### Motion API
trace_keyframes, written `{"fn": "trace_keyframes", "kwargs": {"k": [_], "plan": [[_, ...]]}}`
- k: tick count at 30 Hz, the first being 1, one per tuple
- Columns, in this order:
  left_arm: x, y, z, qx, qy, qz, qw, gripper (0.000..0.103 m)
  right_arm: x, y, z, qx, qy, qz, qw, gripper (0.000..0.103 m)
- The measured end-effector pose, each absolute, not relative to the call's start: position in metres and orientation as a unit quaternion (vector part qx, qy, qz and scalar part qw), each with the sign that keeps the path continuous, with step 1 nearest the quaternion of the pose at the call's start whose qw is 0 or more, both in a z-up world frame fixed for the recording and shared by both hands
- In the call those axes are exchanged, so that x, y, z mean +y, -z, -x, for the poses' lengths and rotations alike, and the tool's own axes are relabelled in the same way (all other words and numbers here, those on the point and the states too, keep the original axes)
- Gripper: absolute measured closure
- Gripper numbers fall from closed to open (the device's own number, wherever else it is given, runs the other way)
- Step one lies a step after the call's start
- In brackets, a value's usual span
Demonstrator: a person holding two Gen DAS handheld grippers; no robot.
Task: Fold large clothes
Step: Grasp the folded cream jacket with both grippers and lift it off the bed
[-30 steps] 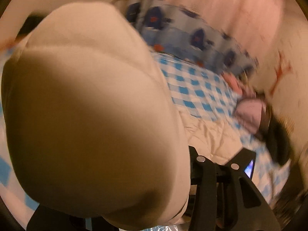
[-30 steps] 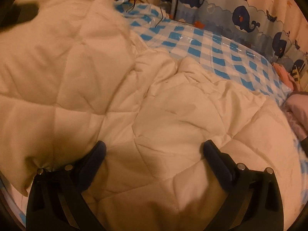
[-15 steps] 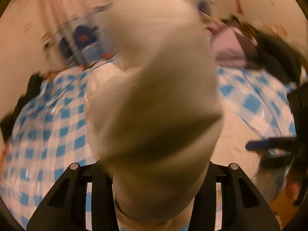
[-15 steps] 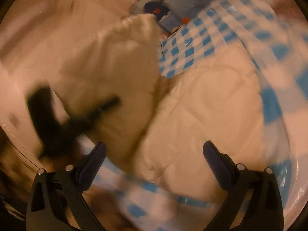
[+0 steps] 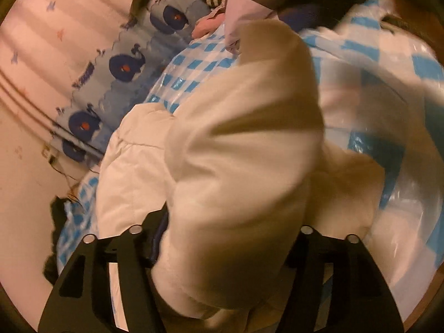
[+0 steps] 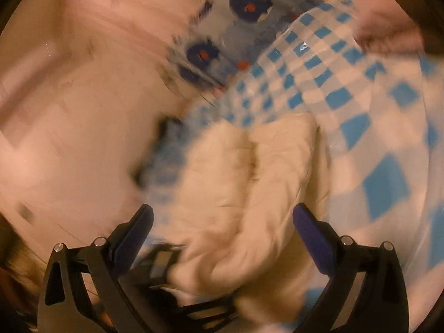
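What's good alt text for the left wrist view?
The left gripper is clamped on a bunched cream quilted jacket, which fills the frame above a blue-and-white checked cover. A whale-print fabric runs along the left, with pink and dark clothes heaped at the top.

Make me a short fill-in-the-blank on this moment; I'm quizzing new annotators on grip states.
1. The left gripper is shut on the cream ____.
2. The right gripper has its jaws ____.
3. The quilted jacket lies on a blue-and-white ____ sheet.
4. The fabric panel beside the bed is printed with dark blue ____.

Missing words: jacket; open; checked; whales
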State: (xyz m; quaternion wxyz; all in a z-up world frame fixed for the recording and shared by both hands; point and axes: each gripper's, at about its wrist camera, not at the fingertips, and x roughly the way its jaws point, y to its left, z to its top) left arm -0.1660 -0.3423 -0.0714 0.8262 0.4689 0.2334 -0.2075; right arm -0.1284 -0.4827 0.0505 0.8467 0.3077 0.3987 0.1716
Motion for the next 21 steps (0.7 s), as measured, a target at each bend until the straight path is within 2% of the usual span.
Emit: {"fn": "trace_keyframes", "kwargs": {"k": [5,9,12,16,20,21], "plan": [[-0.331,0.053,0.187,0.239,0.235,-0.460,0.822,0.040,-0.457,-0.001,0.104,0.508,-0.077,-0.168,0.842,0.006],[-0.304,0.022,0.221,0.256,0.287,-0.427,0.818,0.040,-0.471,0.035,0.127,0.518,-0.076,-0.197,0.829,0.006],[-0.269,-0.025,0.229,0.247,0.305,-0.357,0.848,0.039,-0.474,0.041,0.131,0.510,-0.078,-0.205,0.832,0.006],[-0.228,-0.065,0.167,0.239,0.228,-0.256,0.909,0.037,-0.475,0.037,0.127,0.510,-0.079,-0.205,0.832,0.006],[-0.234,-0.036,0.102,0.293,0.201,-0.238,0.904,0.039,-0.477,0.008,0.135,0.476,-0.064,-0.199,0.854,0.006],[-0.243,-0.021,0.095,0.314,0.216,-0.240,0.893,0.045,-0.478,-0.007,0.139,0.456,-0.056,-0.193,0.867,0.006]]}}
